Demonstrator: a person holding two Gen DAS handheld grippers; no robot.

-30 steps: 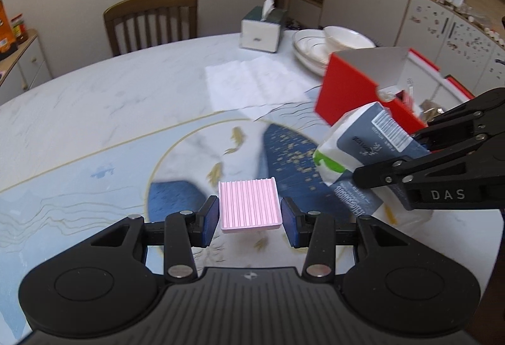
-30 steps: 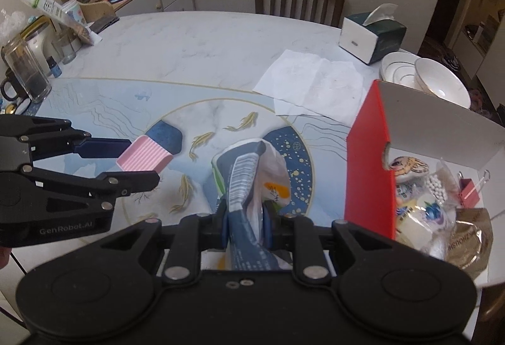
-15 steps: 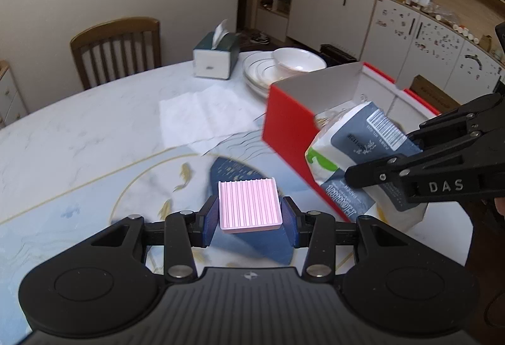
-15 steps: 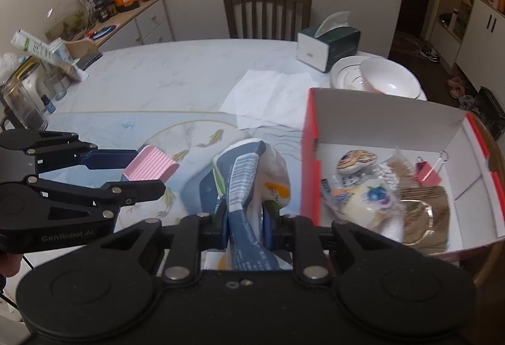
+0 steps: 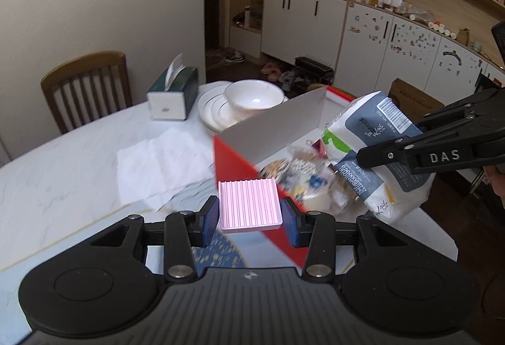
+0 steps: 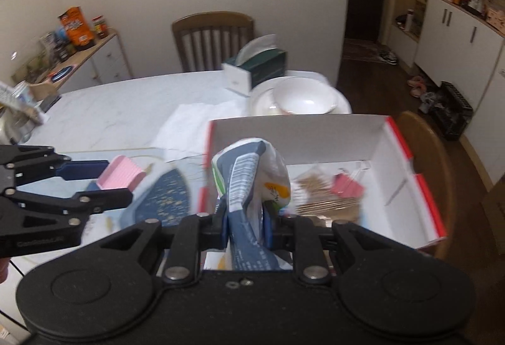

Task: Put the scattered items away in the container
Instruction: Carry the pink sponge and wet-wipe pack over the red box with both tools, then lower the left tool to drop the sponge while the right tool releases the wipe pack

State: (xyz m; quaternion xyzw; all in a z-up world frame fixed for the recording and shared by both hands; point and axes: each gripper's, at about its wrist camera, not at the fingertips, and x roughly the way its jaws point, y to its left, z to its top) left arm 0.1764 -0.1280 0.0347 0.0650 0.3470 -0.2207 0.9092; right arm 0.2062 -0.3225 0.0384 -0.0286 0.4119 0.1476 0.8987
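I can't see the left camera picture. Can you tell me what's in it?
The left tongs pinch a pink ribbed block above the near wall of a red box that already holds small things. On the right, the other tongs hold a tissue pack over the box.

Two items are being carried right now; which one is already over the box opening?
The tissue pack in the right gripper: it hangs above the red box. The pink ridged pad in the left gripper is only at the box's near corner.
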